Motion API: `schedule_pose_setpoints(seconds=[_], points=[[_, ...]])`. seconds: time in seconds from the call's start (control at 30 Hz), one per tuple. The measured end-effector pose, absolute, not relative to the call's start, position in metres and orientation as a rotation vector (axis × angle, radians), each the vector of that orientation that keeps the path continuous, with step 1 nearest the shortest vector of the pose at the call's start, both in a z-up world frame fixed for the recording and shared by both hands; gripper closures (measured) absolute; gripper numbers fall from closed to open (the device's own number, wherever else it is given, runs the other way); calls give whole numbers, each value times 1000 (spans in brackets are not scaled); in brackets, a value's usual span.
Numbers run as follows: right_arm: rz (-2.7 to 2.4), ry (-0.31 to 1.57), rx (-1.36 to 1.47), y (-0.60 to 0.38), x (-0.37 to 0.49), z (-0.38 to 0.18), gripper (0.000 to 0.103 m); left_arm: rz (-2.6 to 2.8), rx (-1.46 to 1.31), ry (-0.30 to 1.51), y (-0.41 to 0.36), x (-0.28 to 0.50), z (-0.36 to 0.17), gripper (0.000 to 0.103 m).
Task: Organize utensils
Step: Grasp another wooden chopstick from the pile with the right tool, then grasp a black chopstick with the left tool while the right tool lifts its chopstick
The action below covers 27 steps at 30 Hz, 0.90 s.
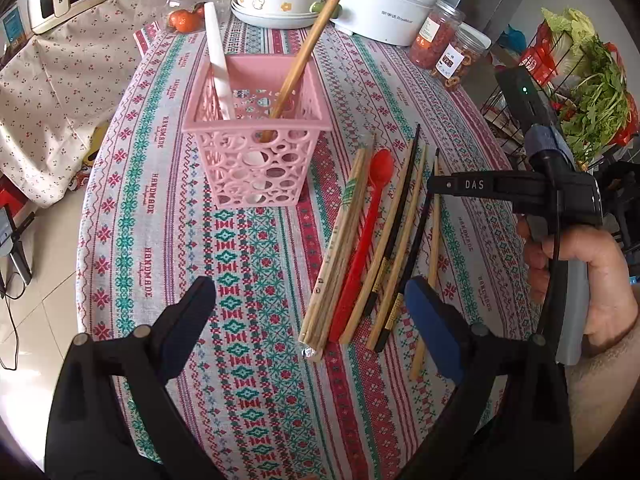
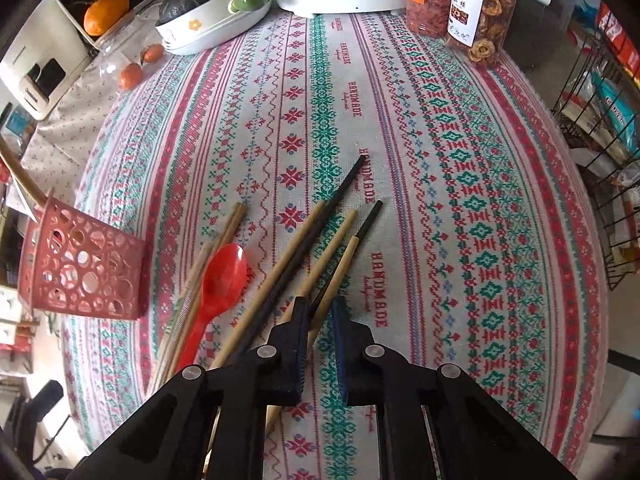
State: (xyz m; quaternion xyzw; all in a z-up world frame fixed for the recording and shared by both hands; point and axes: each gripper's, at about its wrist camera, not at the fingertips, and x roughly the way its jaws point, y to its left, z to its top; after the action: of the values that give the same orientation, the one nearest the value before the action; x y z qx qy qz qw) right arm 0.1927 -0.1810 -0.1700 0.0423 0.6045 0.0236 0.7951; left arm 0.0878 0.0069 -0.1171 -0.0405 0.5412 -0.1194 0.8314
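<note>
Patterned tablecloth (image 2: 440,160); right hand-held gripper (image 2: 320,312) angled down, pinching chopstick (image 2: 340,264).

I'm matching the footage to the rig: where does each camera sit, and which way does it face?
Left wrist: on the left gripper, angled down at the pink basket; shows the right gripper and hand.
Right wrist: on the right gripper, looking down at a bamboo chopstick between its jaws.
Shared: the red spoon and basket.

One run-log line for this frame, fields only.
right gripper: shut on bamboo chopstick | left gripper: open | pink basket: holds two utensils | red spoon: on table
</note>
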Motion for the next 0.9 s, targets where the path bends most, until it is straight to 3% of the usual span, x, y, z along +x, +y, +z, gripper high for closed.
schedule_pose_setpoints(seconds=[0.53, 0.7, 0.9], points=[[9, 1322, 56, -255, 157, -163, 97, -359, 65, 1095, -41, 83, -115, 9], [14, 1351, 79, -280, 154, -167, 97, -380, 97, 1110, -62, 87, -115, 18], [80, 1380, 170, -298, 155, -169, 96, -428, 107, 1139, -94, 98, -113, 42]])
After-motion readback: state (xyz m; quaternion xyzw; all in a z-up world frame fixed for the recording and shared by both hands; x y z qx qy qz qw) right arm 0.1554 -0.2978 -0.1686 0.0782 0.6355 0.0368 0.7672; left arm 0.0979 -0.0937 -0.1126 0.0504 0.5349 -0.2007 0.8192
